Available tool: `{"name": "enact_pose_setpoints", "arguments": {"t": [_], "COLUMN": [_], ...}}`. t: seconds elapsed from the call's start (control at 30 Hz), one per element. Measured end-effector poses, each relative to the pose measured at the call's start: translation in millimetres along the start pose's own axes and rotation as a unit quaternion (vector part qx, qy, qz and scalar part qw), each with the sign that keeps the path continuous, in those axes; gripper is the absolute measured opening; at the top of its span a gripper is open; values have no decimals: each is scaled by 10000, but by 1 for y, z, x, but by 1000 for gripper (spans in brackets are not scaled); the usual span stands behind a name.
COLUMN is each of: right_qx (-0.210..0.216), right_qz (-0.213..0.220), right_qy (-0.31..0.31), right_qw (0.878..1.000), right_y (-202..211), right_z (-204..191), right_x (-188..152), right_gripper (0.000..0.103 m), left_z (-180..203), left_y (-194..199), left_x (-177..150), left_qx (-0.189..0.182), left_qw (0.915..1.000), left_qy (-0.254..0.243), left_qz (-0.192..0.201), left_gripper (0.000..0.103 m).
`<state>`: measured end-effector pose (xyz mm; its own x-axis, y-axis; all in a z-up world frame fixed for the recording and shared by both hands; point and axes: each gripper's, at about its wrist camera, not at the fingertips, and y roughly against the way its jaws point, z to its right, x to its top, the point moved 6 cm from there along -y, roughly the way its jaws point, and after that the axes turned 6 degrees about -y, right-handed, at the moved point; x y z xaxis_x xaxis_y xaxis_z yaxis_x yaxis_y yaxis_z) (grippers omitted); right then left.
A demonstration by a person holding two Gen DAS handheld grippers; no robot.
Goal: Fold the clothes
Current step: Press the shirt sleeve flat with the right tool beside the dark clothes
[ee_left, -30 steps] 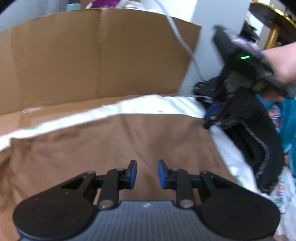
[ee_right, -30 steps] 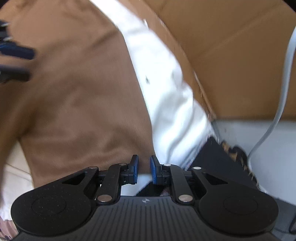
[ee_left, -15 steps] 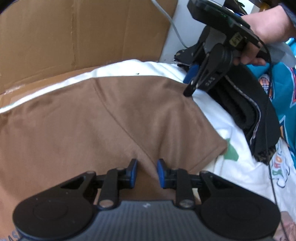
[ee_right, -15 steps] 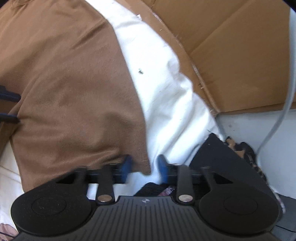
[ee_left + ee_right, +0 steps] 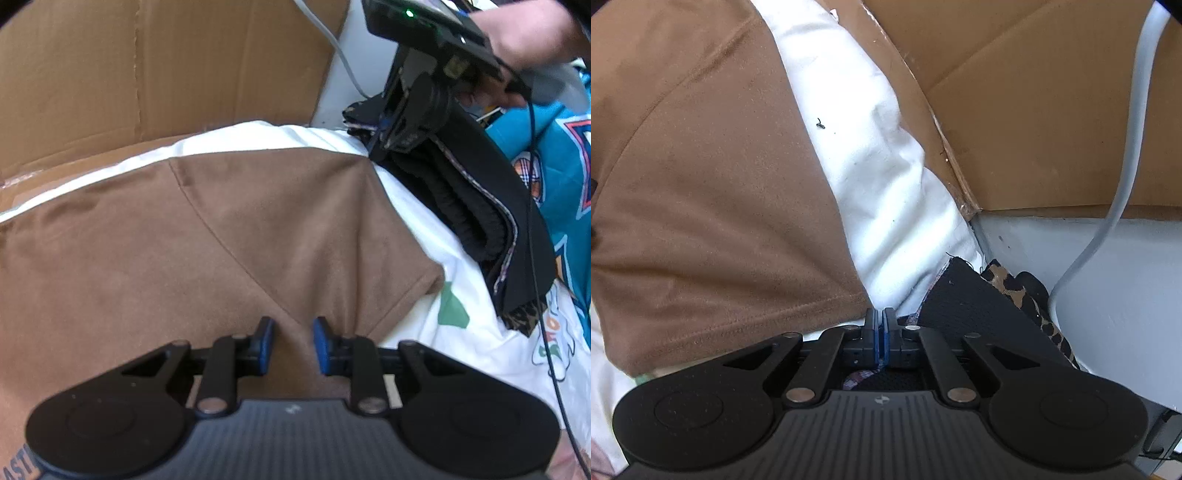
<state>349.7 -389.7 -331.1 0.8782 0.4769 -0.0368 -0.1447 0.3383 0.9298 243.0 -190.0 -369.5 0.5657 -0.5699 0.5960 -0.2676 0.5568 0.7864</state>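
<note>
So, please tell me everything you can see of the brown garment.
The brown garment looks like a soft knit shirt, plain brown, lying spread and mostly flat on a white cloth. A diagonal seam joins a short sleeve with a stitched hem. The right gripper is shut at the sleeve's far corner, seemingly pinching it, beside a black folded garment. The left gripper is open over the seam near the sleeve's near edge. Cardboard stands behind.
</note>
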Motion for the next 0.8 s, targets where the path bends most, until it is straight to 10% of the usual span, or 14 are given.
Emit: {"name": "enact_pose_setpoints", "arguments": {"t": [0.27, 0.57, 0.8], "right_qx": [61, 197, 344], "right_qz": [1026, 1747, 2578], "right_qy": [-495, -1057, -2114], "right_qw": [9935, 9787, 9422], "right_y": [68, 107, 109], "right_z": [-11, -43, -75], "right_x": [-25, -83, -118], "right_gripper": [45, 46, 46], "left_z": [1, 3, 10], "left_y": [19, 48, 70], "left_x": [1, 12, 24], "left_qx": [-51, 33, 227], "left_qw": [9996, 9978, 9978], "left_qy": [193, 587, 549], "left_qz": [178, 294, 287], "left_gripper": [25, 25, 25]}}
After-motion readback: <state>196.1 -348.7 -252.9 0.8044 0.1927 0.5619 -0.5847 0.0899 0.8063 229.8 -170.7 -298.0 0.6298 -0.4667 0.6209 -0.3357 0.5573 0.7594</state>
